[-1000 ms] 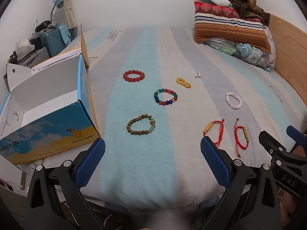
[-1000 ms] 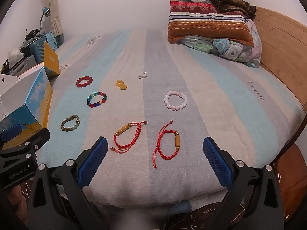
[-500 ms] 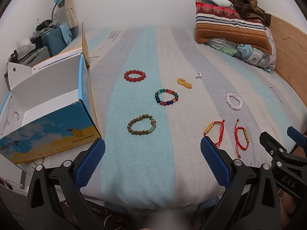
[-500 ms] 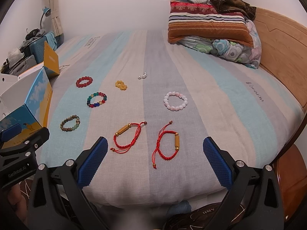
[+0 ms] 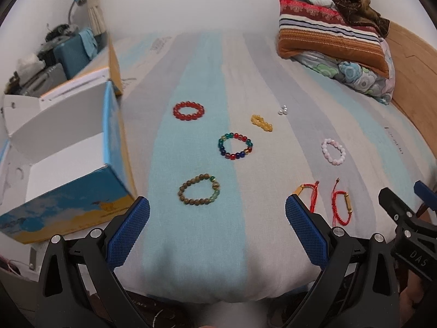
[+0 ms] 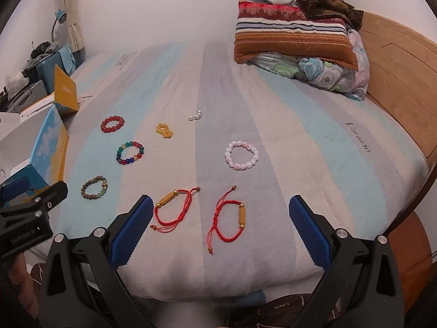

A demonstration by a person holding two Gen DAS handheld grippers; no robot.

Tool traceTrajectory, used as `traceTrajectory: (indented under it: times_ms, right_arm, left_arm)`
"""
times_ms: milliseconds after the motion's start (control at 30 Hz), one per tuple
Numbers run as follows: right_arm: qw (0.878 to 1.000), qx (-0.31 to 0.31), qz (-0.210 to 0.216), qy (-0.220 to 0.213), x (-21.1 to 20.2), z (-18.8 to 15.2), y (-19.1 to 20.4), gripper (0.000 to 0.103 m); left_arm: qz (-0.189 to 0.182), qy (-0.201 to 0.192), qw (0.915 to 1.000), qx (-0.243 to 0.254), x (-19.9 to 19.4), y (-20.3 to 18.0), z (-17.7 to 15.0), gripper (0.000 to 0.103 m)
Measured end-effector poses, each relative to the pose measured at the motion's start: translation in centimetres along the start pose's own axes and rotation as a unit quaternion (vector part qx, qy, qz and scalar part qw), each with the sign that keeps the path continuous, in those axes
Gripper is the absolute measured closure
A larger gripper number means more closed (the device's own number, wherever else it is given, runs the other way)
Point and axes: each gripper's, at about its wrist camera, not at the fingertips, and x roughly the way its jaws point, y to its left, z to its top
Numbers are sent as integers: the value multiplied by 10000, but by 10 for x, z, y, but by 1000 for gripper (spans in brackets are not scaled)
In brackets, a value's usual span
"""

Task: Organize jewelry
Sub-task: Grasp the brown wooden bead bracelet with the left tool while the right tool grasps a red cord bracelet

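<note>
Several bracelets lie on the striped bed. A brown bead bracelet [image 5: 199, 193] lies just ahead of my open, empty left gripper [image 5: 217, 231]. Beyond it lie a multicolour bead bracelet [image 5: 235, 146], a red bead bracelet [image 5: 188, 111], a yellow bead piece [image 5: 261, 123], small pearls [image 5: 283, 111] and a pink bead bracelet [image 5: 333, 151]. Two red cord bracelets [image 6: 173, 210] [image 6: 229, 220] lie just ahead of my open, empty right gripper [image 6: 218, 229], one near its left finger. An open blue and yellow cardboard box [image 5: 64, 161] stands at the bed's left edge.
Striped pillows and a floral quilt [image 6: 295, 43] are piled at the far right, against a wooden headboard [image 6: 401, 82]. A cluttered side table with a blue case [image 5: 71, 52] stands beyond the box. The bed's front edge runs just under both grippers.
Both grippers have shifted slightly forward and lower over the bed. No jewelry has moved and neither gripper has changed its opening.
</note>
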Motion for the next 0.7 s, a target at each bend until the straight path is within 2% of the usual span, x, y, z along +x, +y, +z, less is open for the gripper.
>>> traceTrajectory:
  times_ms: [200,400,700]
  right_arm:
    - [9989,-41,46,470,35,8,-2,7]
    - [9962,83,154,854,72,1,-8,8]
    - [9919,77,237,1248,111,-17,-10,8]
  left_arm:
    - [-93,499,9987,43,40,-2,16,6]
    - [-114,909,9957,128,83,-2,20,6]
    - [42,1184,9929,18,125,14,15,6]
